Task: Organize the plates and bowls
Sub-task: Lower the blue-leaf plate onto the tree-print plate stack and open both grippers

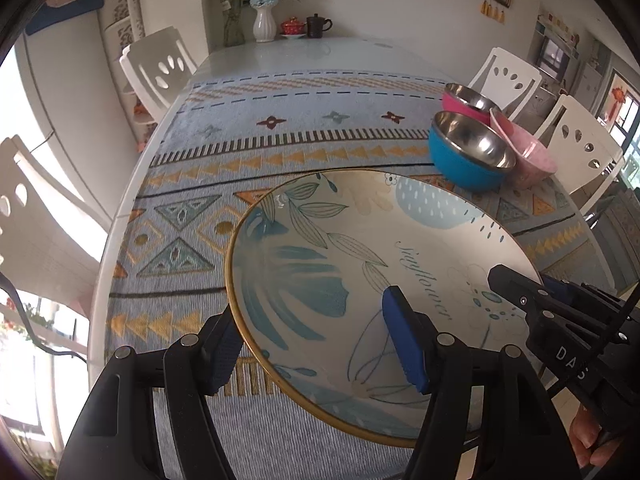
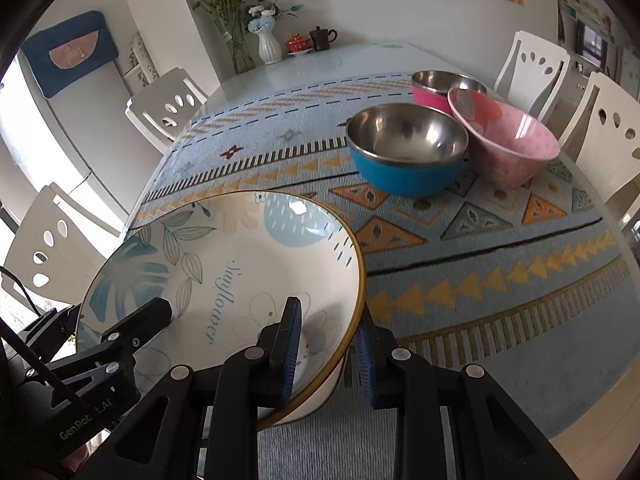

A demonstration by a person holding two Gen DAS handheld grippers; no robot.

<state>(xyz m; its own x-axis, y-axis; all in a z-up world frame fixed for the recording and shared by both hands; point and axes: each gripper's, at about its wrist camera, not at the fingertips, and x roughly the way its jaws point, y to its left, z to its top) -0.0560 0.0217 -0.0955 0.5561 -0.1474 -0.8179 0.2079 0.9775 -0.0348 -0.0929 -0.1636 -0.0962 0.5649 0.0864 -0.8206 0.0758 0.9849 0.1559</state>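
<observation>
Left gripper: its two blue-padded fingers stand on either side of the left rim of the floral plate, one pad under the rim and one over the inner face; the gap is wide and I cannot tell if the pads press on it.
Right gripper: jaws closed on the right rim of the same plate, one pad inside and one outside.
Floral plate: deep, with a gold rim and the word "Sayflower"; it is tilted at the near edge of the tabletop, over the patterned cloth.
Blue steel bowl: on the cloth toward the far right side of the tabletop.
Pink ceramic bowl: just beside the blue one, on its right.
Pink steel bowl: behind these two.
Far edge: white vase with flowers, red cup, dark mug.
</observation>
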